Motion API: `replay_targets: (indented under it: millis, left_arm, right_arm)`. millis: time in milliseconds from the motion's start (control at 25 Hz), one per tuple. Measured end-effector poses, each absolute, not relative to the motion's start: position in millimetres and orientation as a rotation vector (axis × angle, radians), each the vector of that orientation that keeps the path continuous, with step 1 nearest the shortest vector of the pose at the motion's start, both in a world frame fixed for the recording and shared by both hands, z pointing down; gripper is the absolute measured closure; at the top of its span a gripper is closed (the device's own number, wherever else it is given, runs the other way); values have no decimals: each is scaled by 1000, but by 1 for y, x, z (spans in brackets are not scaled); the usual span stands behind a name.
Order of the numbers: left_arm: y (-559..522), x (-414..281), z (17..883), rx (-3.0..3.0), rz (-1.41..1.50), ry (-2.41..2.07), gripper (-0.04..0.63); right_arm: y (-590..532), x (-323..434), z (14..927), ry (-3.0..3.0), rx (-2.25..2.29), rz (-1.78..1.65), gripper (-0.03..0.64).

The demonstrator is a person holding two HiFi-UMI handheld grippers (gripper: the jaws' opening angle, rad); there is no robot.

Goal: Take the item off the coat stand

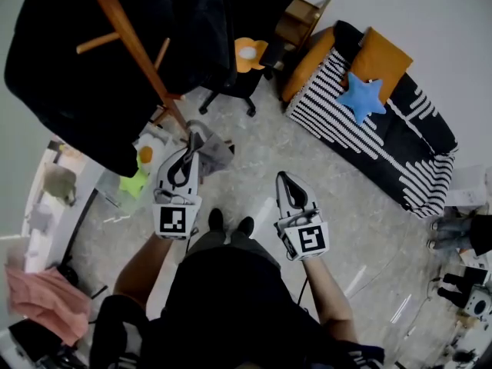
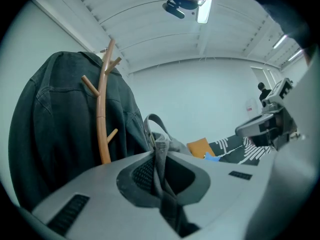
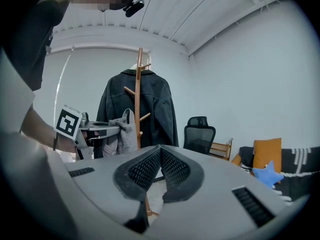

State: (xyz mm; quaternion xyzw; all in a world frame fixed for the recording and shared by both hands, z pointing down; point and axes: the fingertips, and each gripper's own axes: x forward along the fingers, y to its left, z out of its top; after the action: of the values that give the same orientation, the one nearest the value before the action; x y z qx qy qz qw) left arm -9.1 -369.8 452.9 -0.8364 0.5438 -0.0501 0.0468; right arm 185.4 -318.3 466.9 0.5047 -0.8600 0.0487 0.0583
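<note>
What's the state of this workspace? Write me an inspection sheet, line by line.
Surface: pale speckled floor.
Job's things: wooden stand with a black jacket hung on it; grey cloth beside the stand, pinched in the left gripper.
Clutter: pink cloth at far left; a yellow-green thing by the stand's foot.
Grippers: left gripper shut on the grey cloth; right gripper shut, nothing in it.
Cables: nothing seen.
Surroundings: office chair, striped sofa, blue star cushion.
</note>
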Motion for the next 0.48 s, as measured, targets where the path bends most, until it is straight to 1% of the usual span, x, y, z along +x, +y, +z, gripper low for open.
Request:
replay_targets:
  millis: [480]
  left_arm:
    - [-332, -46, 480, -2564, -148, 1703, 560]
  right_arm:
    - [-313, 179, 472, -2620, 1515, 109, 600]
